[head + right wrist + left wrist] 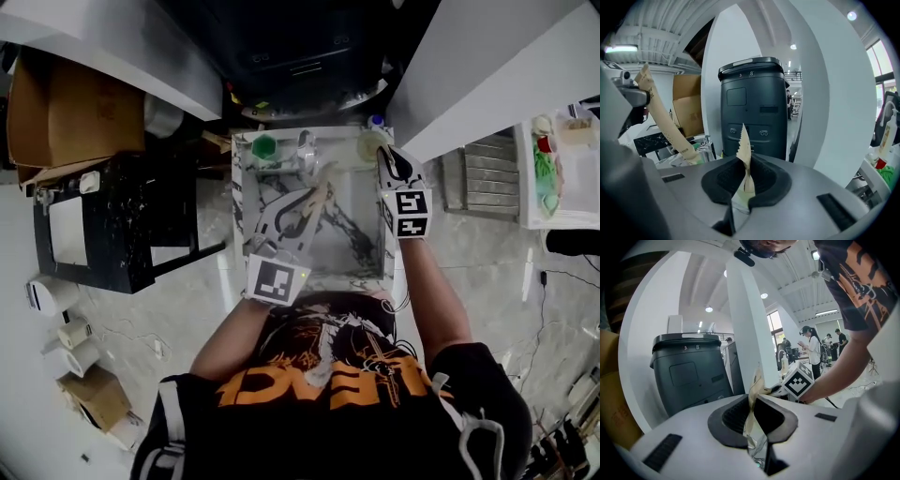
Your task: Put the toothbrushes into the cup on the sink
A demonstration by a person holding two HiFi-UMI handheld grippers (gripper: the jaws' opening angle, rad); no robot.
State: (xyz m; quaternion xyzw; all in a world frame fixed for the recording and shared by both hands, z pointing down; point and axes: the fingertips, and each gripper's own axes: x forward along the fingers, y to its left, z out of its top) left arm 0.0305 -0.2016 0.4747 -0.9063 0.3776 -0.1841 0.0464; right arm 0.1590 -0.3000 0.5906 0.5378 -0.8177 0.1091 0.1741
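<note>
With your left gripper (pixel 753 404) and right gripper (pixel 743 174) each clamped on a paper toothbrush wrapper (pixel 319 195) above the sink (pixel 361 246), grip firmly and lower slowly.

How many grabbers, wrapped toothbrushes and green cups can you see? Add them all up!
Grippers: 2, the left gripper and the right gripper
Paper-wrapped toothbrushes: 2, one clamped in the left, one clamped in the right
Green cup: 1
Total: 5
</note>
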